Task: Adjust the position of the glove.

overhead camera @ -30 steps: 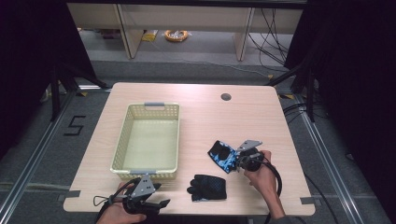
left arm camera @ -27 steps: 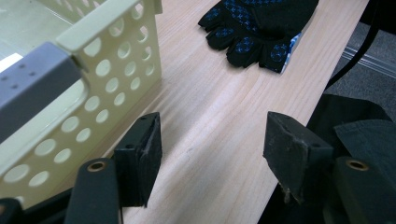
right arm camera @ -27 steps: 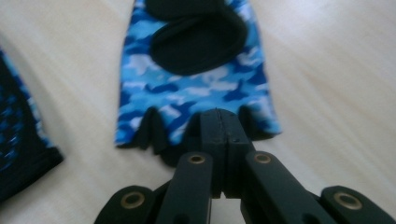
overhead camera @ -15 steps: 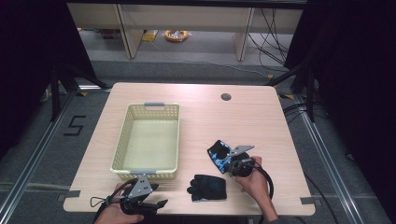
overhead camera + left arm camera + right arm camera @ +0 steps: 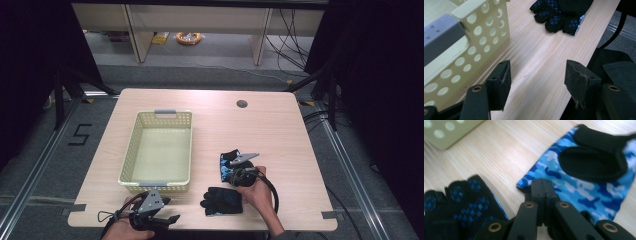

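Observation:
A blue camouflage glove [image 5: 225, 169] [image 5: 579, 187] with black patches lies on the wooden table [image 5: 280, 135], right of a pale yellow basket [image 5: 131, 150]. My right gripper [image 5: 230, 175] [image 5: 541, 186] is shut, its tips pinched on the glove's near edge. A black glove with blue dots [image 5: 224, 200] [image 5: 559, 15] [image 5: 456, 205] lies just in front of it, near the table's front edge. My left gripper [image 5: 167, 220] [image 5: 536, 82] stands open above bare wood at the front edge, beside the basket's near wall [image 5: 481, 30]. Nothing is between its pads.
The basket's inside is bare, with grey handles at both ends. A round cable hole [image 5: 242, 104] sits at the back right of the table. A corner of the basket [image 5: 446, 132] shows at the upper left of the right gripper view.
My right hand has slid left with its gripper, and the blue part of the camouflage glove has shifted left with it. The left gripper has stayed where it was.

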Demonstrator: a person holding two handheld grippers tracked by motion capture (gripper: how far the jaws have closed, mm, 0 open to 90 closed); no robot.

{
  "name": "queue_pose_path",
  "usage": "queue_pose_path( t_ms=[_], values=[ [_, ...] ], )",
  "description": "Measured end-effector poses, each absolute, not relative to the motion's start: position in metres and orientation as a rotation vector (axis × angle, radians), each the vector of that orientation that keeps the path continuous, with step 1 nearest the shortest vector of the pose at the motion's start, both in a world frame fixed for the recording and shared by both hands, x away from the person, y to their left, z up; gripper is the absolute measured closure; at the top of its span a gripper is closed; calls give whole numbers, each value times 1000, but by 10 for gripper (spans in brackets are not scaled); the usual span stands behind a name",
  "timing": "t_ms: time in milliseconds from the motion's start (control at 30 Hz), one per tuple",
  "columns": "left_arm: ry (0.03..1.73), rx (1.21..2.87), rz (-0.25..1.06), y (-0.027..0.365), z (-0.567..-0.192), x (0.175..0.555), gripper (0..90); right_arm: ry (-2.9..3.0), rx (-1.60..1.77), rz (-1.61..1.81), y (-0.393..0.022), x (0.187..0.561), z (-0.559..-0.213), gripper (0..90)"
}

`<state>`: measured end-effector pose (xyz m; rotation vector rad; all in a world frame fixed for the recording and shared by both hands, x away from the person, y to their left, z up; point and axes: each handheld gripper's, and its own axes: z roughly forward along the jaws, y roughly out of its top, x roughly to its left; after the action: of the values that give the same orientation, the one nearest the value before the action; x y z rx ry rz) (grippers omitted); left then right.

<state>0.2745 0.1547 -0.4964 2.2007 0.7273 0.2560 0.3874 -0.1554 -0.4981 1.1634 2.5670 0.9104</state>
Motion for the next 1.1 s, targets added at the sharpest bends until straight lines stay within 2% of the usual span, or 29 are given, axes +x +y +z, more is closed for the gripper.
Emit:
queue_pose_path(
  t_ms=[133,733,967,1000,1100],
  values=[
    [691,2220,264,155,-496,275,376,2578,1151,911,-140,391,-498,900],
    [713,2208,260,154,-496,273,377,2566,1184,998,-91,419,-505,900],
    [706,2209,263,154,-496,273,377,2556,1206,1051,-96,416,-493,889],
    [684,2219,271,155,-495,273,377,2541,1086,1074,-105,418,-481,878],
    [696,2215,261,154,-497,273,376,2532,1054,1080,-121,419,-467,864]
  ],
)
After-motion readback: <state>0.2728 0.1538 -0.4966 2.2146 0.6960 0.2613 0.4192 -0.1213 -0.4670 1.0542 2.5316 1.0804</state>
